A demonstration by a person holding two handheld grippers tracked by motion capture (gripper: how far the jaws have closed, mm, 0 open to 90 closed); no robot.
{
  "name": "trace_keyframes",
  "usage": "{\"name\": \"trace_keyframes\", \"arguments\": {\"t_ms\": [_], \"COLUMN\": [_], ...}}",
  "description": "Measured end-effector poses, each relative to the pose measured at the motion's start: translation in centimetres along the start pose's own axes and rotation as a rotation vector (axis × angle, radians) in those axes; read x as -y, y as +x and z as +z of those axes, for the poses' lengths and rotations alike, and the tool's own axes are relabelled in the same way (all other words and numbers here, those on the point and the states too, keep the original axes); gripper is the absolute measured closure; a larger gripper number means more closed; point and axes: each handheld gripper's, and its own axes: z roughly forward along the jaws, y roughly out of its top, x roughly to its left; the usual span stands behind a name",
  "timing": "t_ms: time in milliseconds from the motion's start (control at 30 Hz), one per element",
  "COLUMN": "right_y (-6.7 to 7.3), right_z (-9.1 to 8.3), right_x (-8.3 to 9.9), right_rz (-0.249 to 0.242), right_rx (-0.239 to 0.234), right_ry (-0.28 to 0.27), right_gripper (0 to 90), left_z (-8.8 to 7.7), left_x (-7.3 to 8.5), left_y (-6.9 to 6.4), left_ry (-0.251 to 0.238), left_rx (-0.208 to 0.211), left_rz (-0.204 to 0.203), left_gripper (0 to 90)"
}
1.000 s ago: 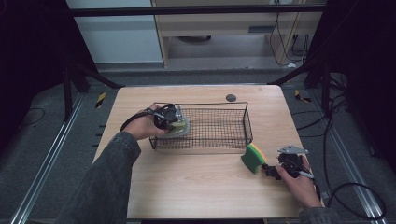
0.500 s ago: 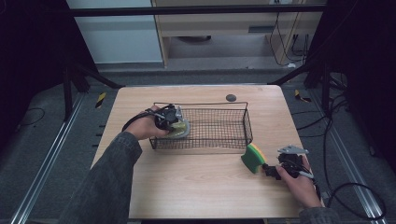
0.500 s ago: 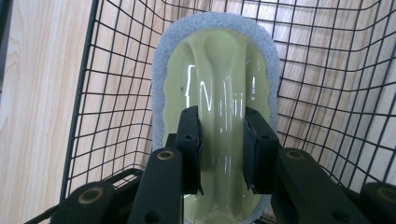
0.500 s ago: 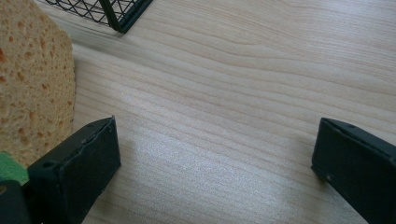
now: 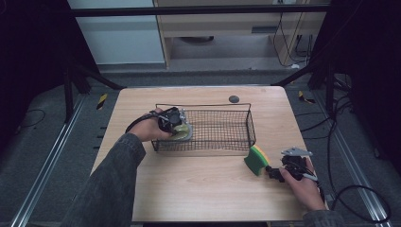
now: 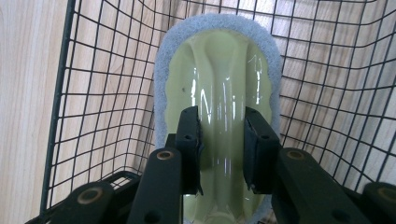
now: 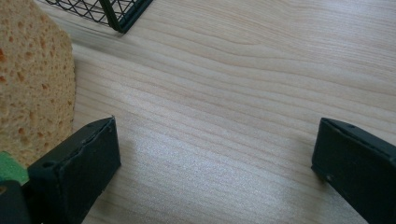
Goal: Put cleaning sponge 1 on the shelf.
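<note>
Almost nothing has moved since the earlier frames: the left gripper (image 6: 222, 149) still sits inside the basket (image 5: 227, 142) at its left end, fingers (image 6: 189, 149) clamped on the raised handle of the scrubber (image 6: 219, 70). The right gripper (image 7: 215, 158) rests on the table (image 5: 198, 189), fingers wide with nothing between them, the sponge (image 5: 257, 160) just beside 1 finger. I judge the glossy handle could slip on lifting, or the pad could snag the wire wall.
</note>
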Motion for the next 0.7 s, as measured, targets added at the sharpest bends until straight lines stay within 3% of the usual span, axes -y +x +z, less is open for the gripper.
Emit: {"name": "trace_keyframes", "arguments": {"t_ms": [167, 400, 533, 700], "right_y": [0.0, 0.0, 0.0, 0.0], "right_z": [0.0, 0.0, 0.0, 0.0], "right_x": [0.0, 0.0, 0.0, 0.0], "right_rz": [0.0, 0.001, 0.001, 0.002], "right_rx": [0.0, 0.0, 0.0, -0.001], "right_ry": [0.0, 0.0, 0.001, 0.001], "right_gripper": [1.2, 1.2, 1.3, 1.3], "left_z": [0.1, -0.4, -1.6, -3.5], "left_x": [0.1, 0.2, 0.3, 0.4], "left_y": [0.1, 0.1, 0.1, 0.0], "left_ry": [0.009, -0.02, -0.046, -0.112], "left_rx": [-0.003, -0.004, -0.021, -0.049], "left_rz": [-0.008, -0.027, -0.025, -0.072], "left_gripper": [68.8, 62.7, 59.0, 51.0]}}
